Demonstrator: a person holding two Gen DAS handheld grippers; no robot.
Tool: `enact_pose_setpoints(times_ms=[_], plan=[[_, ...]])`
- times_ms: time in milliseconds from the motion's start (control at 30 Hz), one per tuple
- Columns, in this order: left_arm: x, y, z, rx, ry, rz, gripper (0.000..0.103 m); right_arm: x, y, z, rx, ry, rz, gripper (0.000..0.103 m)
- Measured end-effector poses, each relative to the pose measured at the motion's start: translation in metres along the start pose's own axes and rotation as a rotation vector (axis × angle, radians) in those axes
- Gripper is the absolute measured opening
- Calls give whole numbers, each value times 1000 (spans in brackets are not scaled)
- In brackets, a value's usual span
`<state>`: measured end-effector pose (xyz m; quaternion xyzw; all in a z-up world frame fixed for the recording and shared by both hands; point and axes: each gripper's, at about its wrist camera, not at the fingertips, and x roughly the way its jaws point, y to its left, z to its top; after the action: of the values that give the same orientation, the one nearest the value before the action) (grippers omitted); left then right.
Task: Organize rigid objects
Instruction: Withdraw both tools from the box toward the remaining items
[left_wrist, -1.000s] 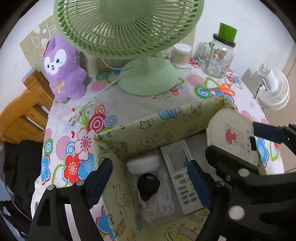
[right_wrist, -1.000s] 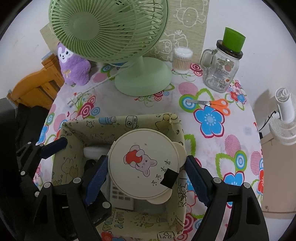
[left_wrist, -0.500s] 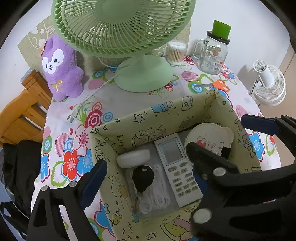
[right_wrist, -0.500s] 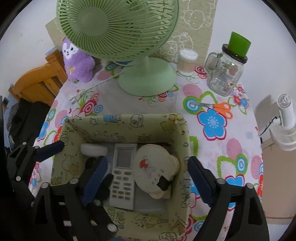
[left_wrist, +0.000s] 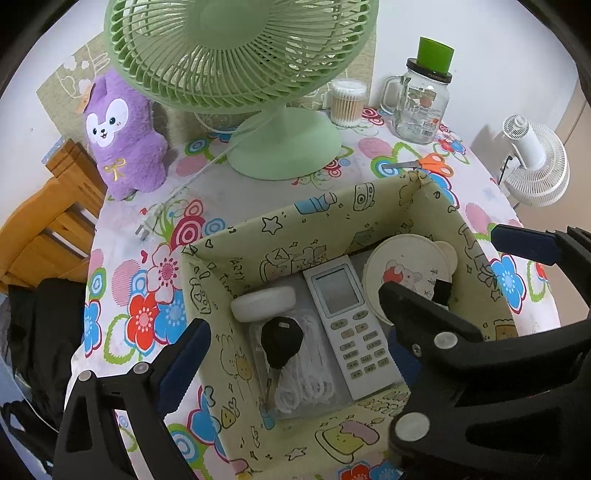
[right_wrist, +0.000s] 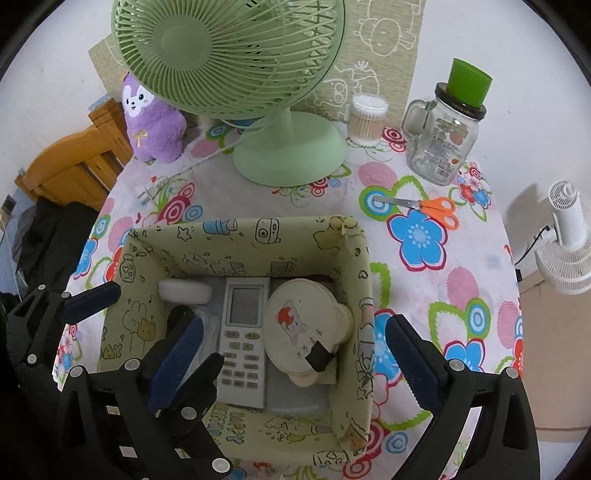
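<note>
blue pads: my right gripper (right_wrist: 291, 354) has just been opening, spread above the box with nothing between its jaws; my left gripper (left_wrist: 295, 354) likewise, empty.
round tin: tin (right_wrist: 301, 326) leans in the box's right end, let go so it stays put.
box: box (right_wrist: 240, 230) holds remote (right_wrist: 243, 334) flat beside it, packed tight.
scissors: scissors (right_wrist: 421, 205) lie apart beyond, likely next.
</note>
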<state>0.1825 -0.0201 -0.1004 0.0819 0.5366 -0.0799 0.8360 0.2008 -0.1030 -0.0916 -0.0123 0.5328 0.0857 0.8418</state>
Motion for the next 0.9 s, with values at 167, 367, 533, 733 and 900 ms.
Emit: enact_pose_setpoints(times_ms=[167,367,533,733,900], plan=[[-5,0,-5,-12,-2,0,99,-4,-2,-4,1,-3,0,101],[-14,-3,-12,-18,-10,4,99,-14,-3,-14,-1,-10,3,101],[-22,-6,-18,-24,-21,4,99,-23,-3,-22,-6,-18,-1,101],[-32,-8,-26,-36,-32,8,100,-31,-3,-28,-8,-17,-12,101],[-41,-9,-32,-42,-48,14,99,-42,-3,-34,-12,-31,-5,101]])
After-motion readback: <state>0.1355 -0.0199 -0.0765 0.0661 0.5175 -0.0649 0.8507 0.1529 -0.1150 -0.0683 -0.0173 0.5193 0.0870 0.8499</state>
